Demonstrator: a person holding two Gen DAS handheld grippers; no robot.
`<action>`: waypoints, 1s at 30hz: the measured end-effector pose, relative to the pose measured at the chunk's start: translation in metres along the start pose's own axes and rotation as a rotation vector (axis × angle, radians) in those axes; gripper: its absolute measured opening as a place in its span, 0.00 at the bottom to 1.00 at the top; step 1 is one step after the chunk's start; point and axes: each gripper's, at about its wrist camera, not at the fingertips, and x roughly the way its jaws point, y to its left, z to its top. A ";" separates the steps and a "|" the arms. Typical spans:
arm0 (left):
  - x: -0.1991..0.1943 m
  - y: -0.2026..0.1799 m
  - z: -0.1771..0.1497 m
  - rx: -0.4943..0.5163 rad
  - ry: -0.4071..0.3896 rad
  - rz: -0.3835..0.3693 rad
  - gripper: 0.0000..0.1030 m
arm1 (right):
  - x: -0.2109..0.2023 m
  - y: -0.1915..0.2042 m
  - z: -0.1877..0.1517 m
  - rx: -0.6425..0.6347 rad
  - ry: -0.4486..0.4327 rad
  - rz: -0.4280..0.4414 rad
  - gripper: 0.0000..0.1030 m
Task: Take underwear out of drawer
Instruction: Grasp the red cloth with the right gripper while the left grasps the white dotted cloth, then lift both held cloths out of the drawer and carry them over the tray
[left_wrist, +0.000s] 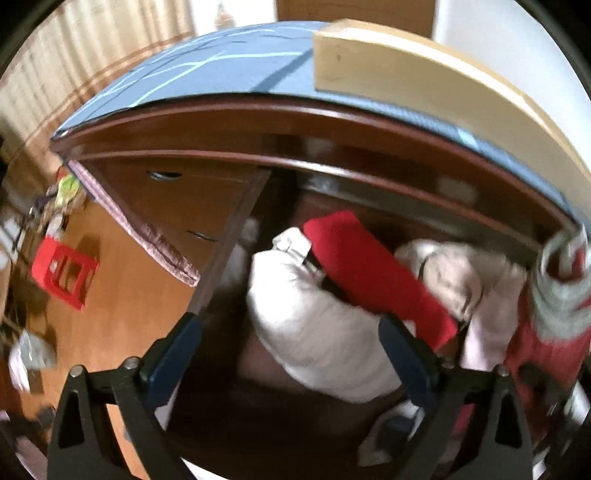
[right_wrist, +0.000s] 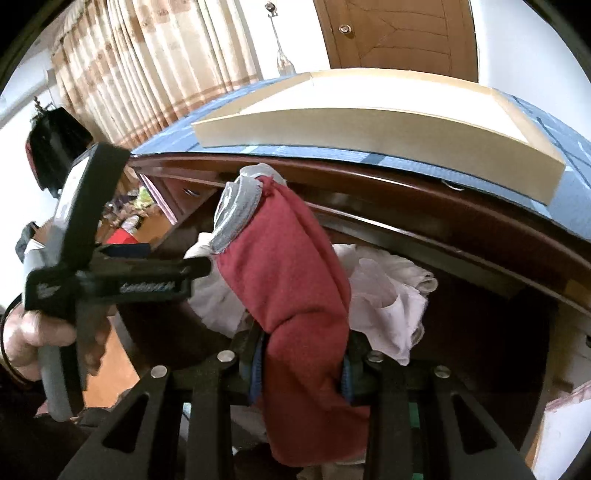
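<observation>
The dark wooden drawer (left_wrist: 221, 258) stands pulled out under the desk and holds folded clothes. My right gripper (right_wrist: 303, 369) is shut on dark red underwear (right_wrist: 291, 280) with a grey waistband, lifted above the drawer; it also shows at the right edge of the left wrist view (left_wrist: 546, 332). My left gripper (left_wrist: 291, 347) is open over the drawer, its jaws wide apart above a white folded garment (left_wrist: 317, 332) and a bright red folded piece (left_wrist: 369, 273). The left gripper also shows in the right wrist view (right_wrist: 199, 267), held by a hand.
White and pale clothes (right_wrist: 388, 295) lie in the drawer. A pale wooden tray (right_wrist: 369, 118) sits on the blue desk mat (left_wrist: 207, 66) above. A red plastic stool (left_wrist: 62, 273) stands on the wooden floor at left, with clutter near it.
</observation>
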 end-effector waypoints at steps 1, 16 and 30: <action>0.002 -0.001 0.001 -0.019 0.001 0.015 0.95 | -0.001 -0.001 -0.002 0.004 -0.006 0.006 0.34; 0.041 -0.015 -0.008 -0.175 0.192 -0.015 0.90 | -0.009 -0.026 -0.015 0.109 -0.042 0.038 0.34; 0.034 0.027 -0.016 -0.158 0.143 -0.312 0.48 | -0.024 -0.027 -0.023 0.219 -0.086 0.039 0.34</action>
